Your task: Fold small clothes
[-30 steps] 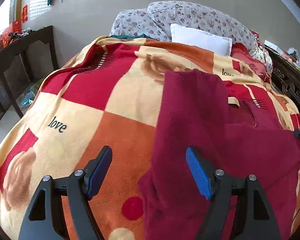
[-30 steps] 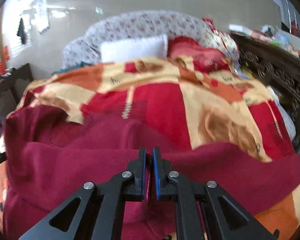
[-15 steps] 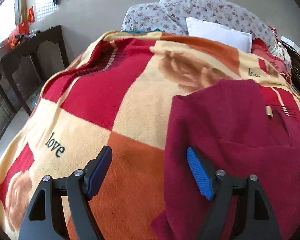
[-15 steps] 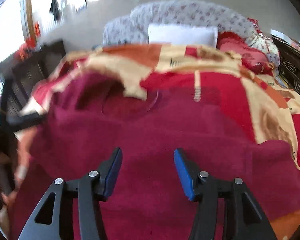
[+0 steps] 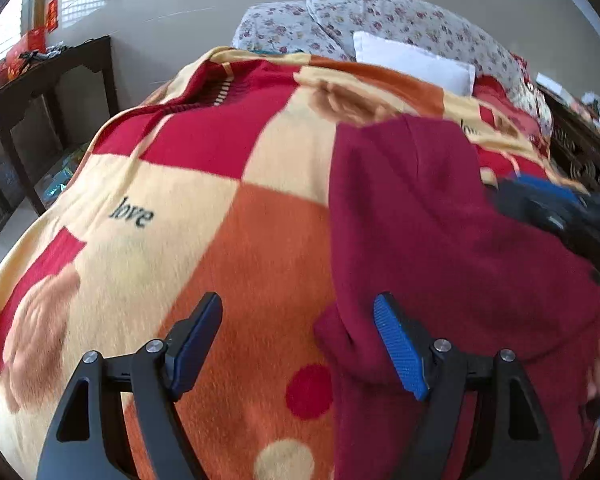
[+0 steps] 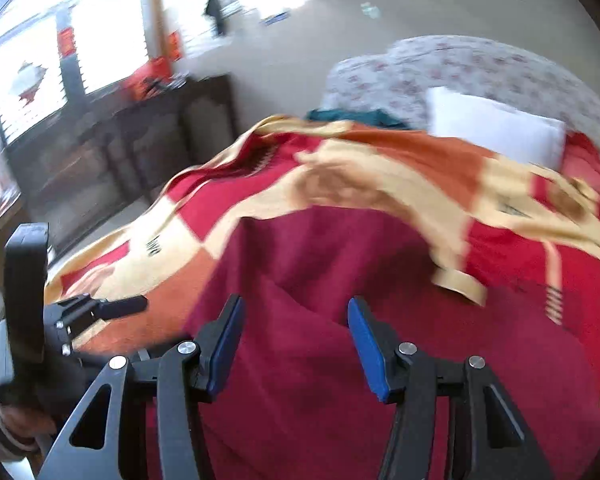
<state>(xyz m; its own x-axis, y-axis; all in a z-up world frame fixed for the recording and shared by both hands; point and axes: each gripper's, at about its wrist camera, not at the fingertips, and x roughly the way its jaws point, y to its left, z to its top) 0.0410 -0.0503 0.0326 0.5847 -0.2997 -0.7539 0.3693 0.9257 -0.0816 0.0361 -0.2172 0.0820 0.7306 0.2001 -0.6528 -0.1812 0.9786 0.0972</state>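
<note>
The maroon garment (image 5: 440, 240) lies spread on the bed over the checked blanket (image 5: 204, 216), filling the right half of my left wrist view from about one o'clock down to five o'clock, its left edge running nearly straight down the middle of the picture. In the right wrist view the same cloth (image 6: 340, 320) covers the lower centre and right, with a small tan tag (image 6: 462, 286) showing at about three o'clock where the fabric meets the red squares. My left gripper (image 5: 298, 344) is released, jaws wide apart; the right-hand blue pad sits over the garment's edge and the left-hand pad over orange blanket, with nothing pinched between them. My right gripper (image 6: 294, 346) is likewise spread open above the maroon cloth, gripping nothing. From the left view it appears as a blurred dark shape at three o'clock, over the garment. From the right view my left gripper shows at eight o'clock, over the blanket beside the garment. Farther out, a white pillow (image 5: 412, 62) rests against floral cushions (image 5: 380, 20) at twelve to one o'clock, and a dark wooden table (image 5: 40, 92) stands at ten o'clock beside the bed.
</note>
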